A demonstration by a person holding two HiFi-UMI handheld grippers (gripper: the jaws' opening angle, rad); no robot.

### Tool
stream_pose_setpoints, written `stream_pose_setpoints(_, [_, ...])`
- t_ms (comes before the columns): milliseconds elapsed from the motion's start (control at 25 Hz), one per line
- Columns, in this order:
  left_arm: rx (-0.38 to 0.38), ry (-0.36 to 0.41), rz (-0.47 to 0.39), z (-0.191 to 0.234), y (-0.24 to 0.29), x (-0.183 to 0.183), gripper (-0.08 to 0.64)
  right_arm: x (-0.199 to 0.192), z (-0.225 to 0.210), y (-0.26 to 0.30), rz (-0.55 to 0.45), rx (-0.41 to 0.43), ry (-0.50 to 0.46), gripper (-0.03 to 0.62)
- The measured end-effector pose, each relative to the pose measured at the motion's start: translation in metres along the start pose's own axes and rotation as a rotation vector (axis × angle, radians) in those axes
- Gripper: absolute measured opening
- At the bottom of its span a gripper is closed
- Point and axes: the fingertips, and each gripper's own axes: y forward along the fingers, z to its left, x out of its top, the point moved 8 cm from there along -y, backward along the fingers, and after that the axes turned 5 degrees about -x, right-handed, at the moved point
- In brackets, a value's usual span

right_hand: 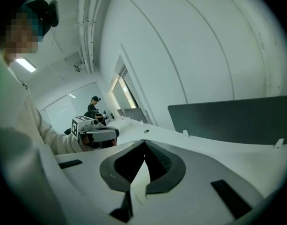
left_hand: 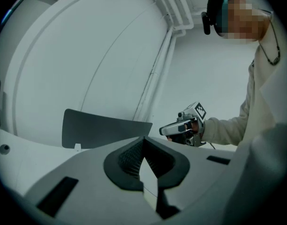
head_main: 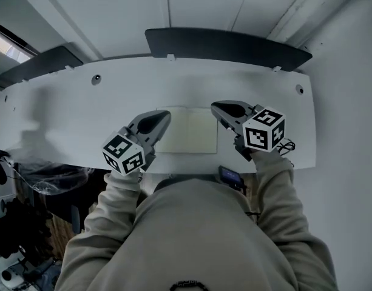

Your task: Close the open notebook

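While left gripper (head_main: 164,117) and right gripper (head_main: 216,107) flank the notebook (head_main: 189,132) at the near edge of the tabletop (head_main: 82,111) | both pairs of jaws closed, empty | risk: a nudge could slide it off.

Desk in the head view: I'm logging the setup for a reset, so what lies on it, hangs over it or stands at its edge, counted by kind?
Notebook: 1
Tongs: 2, left tongs and right tongs
Dark divider panel at the back edge: 1
Total: 4
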Motion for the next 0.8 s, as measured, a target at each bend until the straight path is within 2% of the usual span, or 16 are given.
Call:
stream_pose_setpoints(160, [-0.014, 0.023, 0.016, -0.006, 0.004, 0.007, 0.003, 0.003, -0.004, -0.021, -0.039, -0.019, -0.006, 0.021])
stream_pose_setpoints(480, [-0.015, 0.058, -0.017, -0.014, 0.009, 0.035, 0.003, 0.005, 0.002, -0.044, -0.115, -0.053, -0.001, 0.021])
stream_pose_setpoints(680, [-0.039, 0.076, -0.013, -0.023, 0.023, 0.043, 0.003, 0.000, -0.005, -0.060, -0.125, -0.080, 0.007, 0.021])
stream_pose_setpoints(800, [-0.035, 0.061, 0.004, -0.022, 0.027, 0.039, 0.003, -0.006, -0.012, -0.062, -0.123, -0.086, 0.028, 0.021])
